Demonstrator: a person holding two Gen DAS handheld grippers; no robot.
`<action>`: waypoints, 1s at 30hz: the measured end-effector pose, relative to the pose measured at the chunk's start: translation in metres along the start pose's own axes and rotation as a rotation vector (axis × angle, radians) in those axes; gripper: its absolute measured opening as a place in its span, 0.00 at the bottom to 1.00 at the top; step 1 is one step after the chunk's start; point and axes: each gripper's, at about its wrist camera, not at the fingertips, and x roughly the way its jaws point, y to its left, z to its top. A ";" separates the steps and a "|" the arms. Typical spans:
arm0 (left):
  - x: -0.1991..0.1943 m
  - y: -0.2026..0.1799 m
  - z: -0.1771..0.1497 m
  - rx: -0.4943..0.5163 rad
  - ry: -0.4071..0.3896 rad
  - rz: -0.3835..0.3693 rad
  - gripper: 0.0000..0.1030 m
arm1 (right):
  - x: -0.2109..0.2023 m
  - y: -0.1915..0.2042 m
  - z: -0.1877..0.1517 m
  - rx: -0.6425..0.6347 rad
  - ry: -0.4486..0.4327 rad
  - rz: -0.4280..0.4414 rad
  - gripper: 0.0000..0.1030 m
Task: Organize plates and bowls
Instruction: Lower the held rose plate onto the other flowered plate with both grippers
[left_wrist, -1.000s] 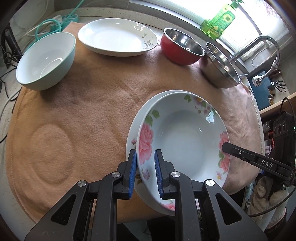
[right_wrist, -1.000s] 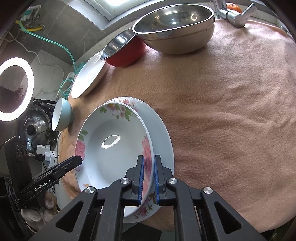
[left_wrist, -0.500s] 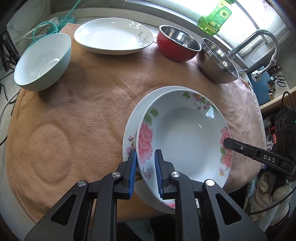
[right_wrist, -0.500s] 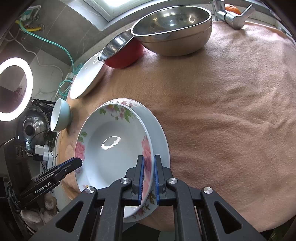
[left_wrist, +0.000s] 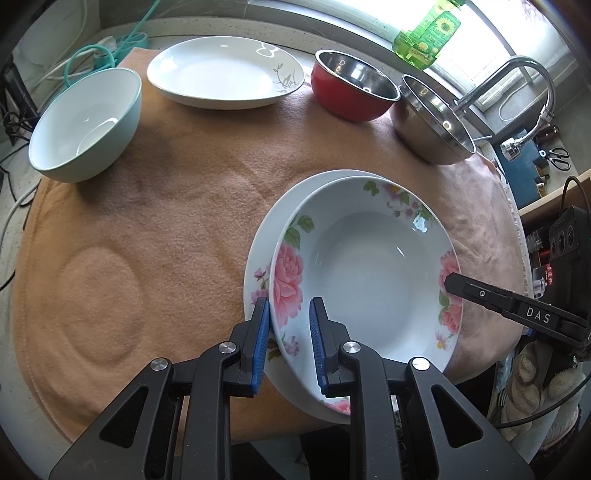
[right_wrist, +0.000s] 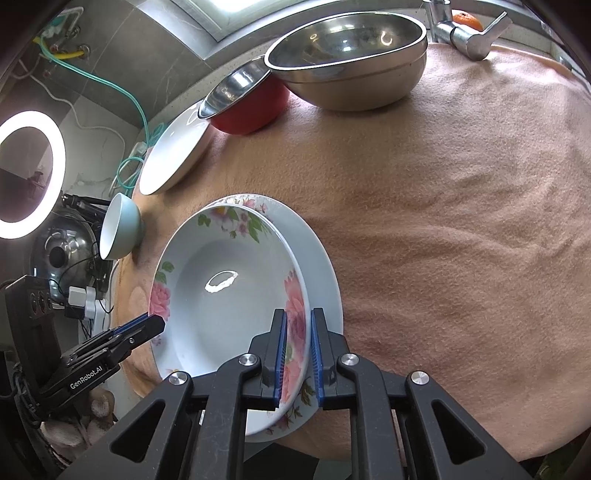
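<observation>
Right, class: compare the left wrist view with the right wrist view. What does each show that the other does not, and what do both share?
Left wrist only: a green plastic bottle on the windowsill and scissors beyond the tap.

Right wrist only: a glowing white ring light and a small orange fruit behind the tap.

Both: the rose-patterned deep plate sitting on a second floral plate, with the left gripper and right gripper each astride its rim; the pale teal bowl, plain white plate, red steel-lined bowl, large steel bowl and peach cloth.
</observation>
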 end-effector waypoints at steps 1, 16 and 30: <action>0.000 0.000 0.000 -0.001 0.000 -0.001 0.18 | 0.000 0.000 0.000 -0.002 0.000 -0.001 0.13; -0.011 0.004 0.002 -0.021 -0.033 -0.009 0.18 | -0.008 0.000 -0.001 0.007 -0.024 -0.006 0.16; -0.026 0.016 0.003 -0.066 -0.064 -0.012 0.18 | -0.025 0.005 0.001 0.004 -0.086 0.006 0.17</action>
